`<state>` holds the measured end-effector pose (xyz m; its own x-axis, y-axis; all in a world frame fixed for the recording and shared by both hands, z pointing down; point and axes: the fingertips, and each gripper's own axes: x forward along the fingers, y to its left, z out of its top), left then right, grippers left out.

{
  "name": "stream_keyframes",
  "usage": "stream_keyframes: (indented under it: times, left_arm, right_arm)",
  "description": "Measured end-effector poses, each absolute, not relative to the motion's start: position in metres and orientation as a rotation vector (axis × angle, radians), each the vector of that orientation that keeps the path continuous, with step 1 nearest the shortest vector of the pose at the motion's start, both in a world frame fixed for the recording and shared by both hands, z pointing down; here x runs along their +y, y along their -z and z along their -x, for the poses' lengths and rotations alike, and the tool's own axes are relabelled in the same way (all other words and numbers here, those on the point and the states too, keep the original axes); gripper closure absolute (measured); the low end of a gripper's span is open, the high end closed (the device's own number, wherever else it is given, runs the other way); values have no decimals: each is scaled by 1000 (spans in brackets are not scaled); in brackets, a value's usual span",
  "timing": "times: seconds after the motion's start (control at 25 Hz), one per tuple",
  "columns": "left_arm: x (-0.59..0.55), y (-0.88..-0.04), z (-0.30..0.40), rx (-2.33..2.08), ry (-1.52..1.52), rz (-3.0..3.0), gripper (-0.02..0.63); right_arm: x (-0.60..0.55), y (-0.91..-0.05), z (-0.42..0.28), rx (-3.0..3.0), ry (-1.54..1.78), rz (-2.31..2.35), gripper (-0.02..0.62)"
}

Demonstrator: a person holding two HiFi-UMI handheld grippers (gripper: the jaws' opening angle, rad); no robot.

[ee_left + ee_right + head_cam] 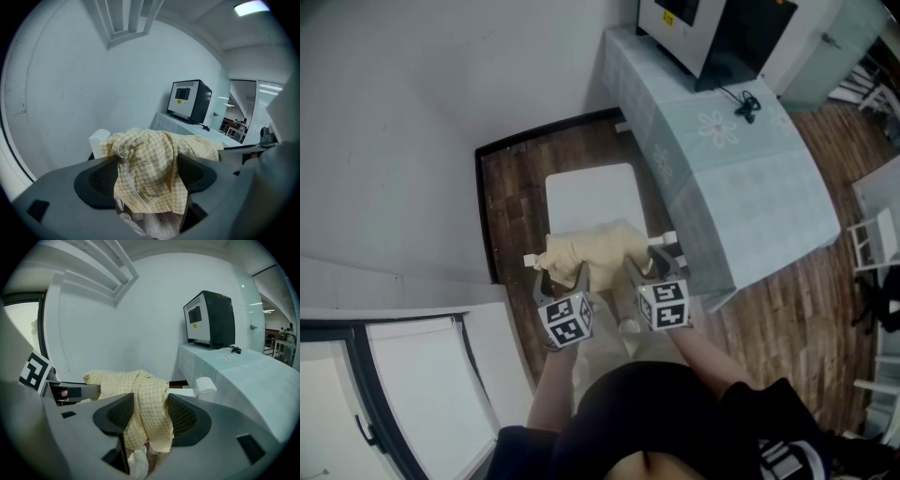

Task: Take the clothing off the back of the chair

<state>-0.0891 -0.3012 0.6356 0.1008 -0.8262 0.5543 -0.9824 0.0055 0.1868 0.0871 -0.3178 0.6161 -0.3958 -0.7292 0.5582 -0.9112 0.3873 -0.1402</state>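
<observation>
Your left claw [146, 176] and right claw [146, 416] each pinch the yellow clothing [598, 246]. It hangs on the chair [591, 195] back, mid-frame in the head view. Next, I think, lift both claws up together.

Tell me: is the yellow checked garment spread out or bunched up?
Bunched: the yellow checked garment lies in crumpled folds, pinched between the jaws of the left gripper and right gripper.

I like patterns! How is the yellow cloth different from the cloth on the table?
The yellow cloth has small checks; the tablecloth is pale blue-green with flowers. The yellow cloth is bunched on the chair, gripped by left gripper and right gripper; the tablecloth lies spread flat. Both are fabric.
</observation>
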Motion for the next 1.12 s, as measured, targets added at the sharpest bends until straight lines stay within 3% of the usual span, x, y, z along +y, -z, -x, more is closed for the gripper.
stream_keyframes:
  times: [0.68, 0.88, 1.12]
  left_arm:
    - [-304, -637, 86, -1725, -368, -1866, 226]
    - [-303, -638, 84, -1698, -361, -1871, 249]
    - [-301, -636, 75, -1660, -349, -1870, 325]
  right_arm:
    - [-320, -618, -90, -2194, -630, -1511, 373]
    - [-319, -622, -81, -2190, -578, -1476, 466]
    - [-319, -622, -78, -2199, -611, -1444, 499]
